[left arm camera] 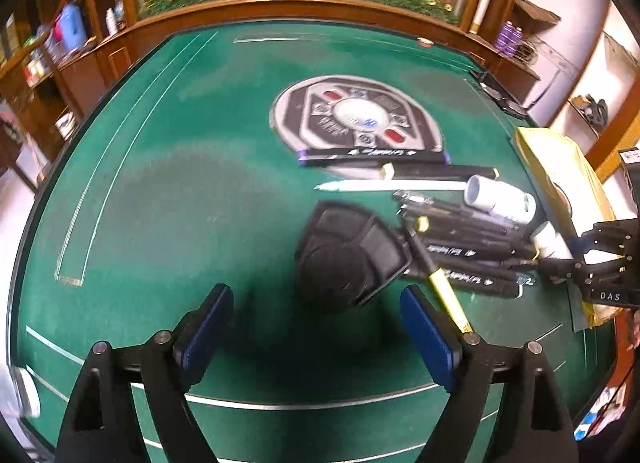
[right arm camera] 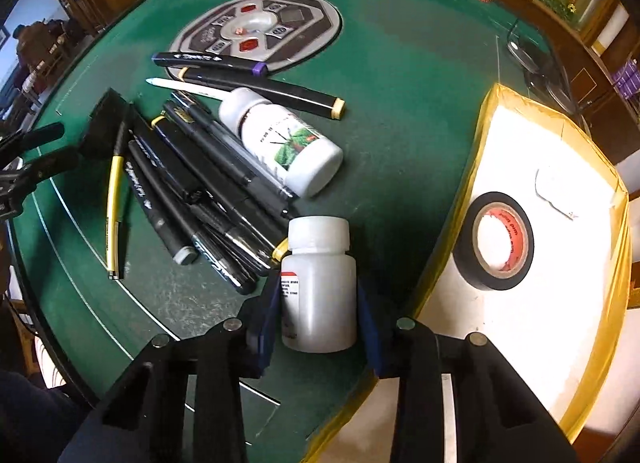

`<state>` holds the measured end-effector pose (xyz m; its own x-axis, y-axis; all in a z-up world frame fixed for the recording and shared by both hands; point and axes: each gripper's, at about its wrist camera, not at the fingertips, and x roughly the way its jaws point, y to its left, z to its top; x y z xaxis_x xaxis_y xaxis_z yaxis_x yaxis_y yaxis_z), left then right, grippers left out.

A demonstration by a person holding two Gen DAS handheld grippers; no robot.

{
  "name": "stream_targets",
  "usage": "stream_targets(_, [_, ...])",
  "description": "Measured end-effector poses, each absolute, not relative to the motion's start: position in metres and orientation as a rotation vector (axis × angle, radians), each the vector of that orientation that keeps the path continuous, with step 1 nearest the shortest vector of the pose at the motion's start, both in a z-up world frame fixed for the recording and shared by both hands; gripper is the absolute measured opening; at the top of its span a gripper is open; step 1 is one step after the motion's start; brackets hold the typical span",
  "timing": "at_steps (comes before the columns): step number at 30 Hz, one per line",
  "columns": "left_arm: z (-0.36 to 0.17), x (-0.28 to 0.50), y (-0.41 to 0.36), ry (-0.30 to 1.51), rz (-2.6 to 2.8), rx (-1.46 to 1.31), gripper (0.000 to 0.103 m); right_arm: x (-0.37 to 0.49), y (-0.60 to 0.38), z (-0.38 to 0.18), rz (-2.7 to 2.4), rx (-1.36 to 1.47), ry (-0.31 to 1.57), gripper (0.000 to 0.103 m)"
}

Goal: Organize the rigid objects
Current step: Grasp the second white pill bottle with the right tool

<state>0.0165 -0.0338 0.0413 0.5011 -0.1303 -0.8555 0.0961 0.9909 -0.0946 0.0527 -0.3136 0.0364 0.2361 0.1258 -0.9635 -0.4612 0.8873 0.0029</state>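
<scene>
Right wrist view is showing the right gripper (right arm camera: 318,303) clamping a white bottle (right arm camera: 319,283) near the pen pile (right arm camera: 208,191), left of the tray (right arm camera: 560,303). Left gripper (left arm camera: 316,327) is hanging spread apart, holding nothing, near the black holder (left arm camera: 352,253).

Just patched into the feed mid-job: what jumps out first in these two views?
The right claw is shut on a white bottle, upright beside a heap of black pens on the green table. A second bottle lies on its side behind the pens, and a tape roll sits on the yellow-edged box to the right. The left claw is open before a black holder.
</scene>
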Motion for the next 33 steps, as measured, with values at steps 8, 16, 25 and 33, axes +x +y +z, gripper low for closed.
stream_targets(8, [0.027, 0.046, -0.044, 1.060, -0.162, 0.069, 0.089, 0.035, -0.327, 0.050, 0.424, -0.197, 1.258, 0.034])
stream_targets(16, [0.024, 0.052, -0.042, 1.042, -0.168, 0.010, 0.065, 0.015, -0.322, 0.065, 0.494, -0.100, 1.238, 0.035])
stream_targets(25, [0.033, 0.009, -0.044, 1.051, -0.165, -0.024, 0.064, -0.005, -0.293, 0.053, 0.576, -0.138, 1.267, 0.035])
stream_targets(33, [0.027, -0.015, -0.062, 1.091, -0.161, 0.016, 0.064, -0.018, -0.279, 0.035, 0.578, -0.253, 1.286, 0.035])
